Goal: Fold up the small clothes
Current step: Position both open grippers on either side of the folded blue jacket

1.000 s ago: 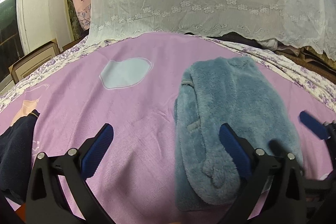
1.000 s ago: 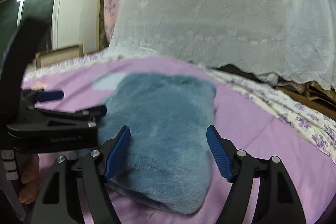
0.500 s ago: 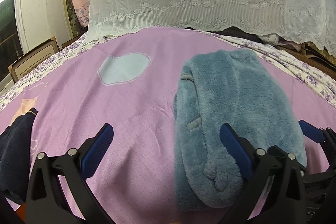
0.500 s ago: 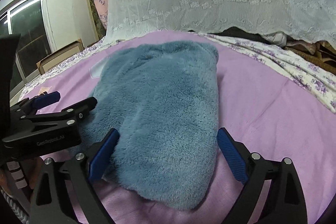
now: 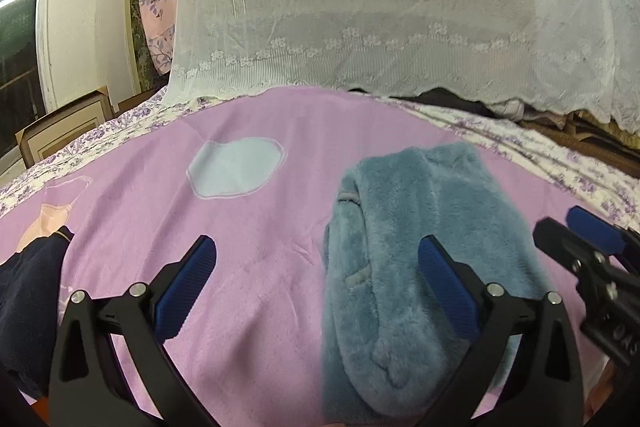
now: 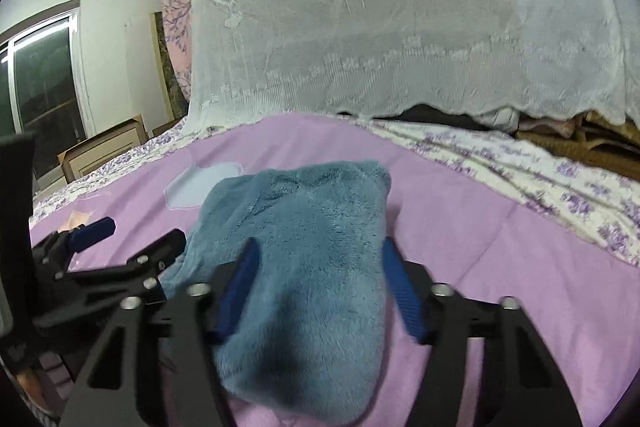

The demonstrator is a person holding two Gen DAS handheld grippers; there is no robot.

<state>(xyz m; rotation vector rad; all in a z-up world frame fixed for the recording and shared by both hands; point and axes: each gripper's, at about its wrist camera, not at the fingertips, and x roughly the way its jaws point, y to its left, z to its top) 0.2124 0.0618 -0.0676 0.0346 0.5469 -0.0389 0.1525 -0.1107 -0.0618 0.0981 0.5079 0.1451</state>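
Left wrist view: lilac bedspread, lace net behind; our left gripper gapes wide, empty, the blue fleece garment lying folded under its right finger. Right wrist view: fleece looks soft, light, bulky — best pinched at the near edge; right gripper is closing around it.
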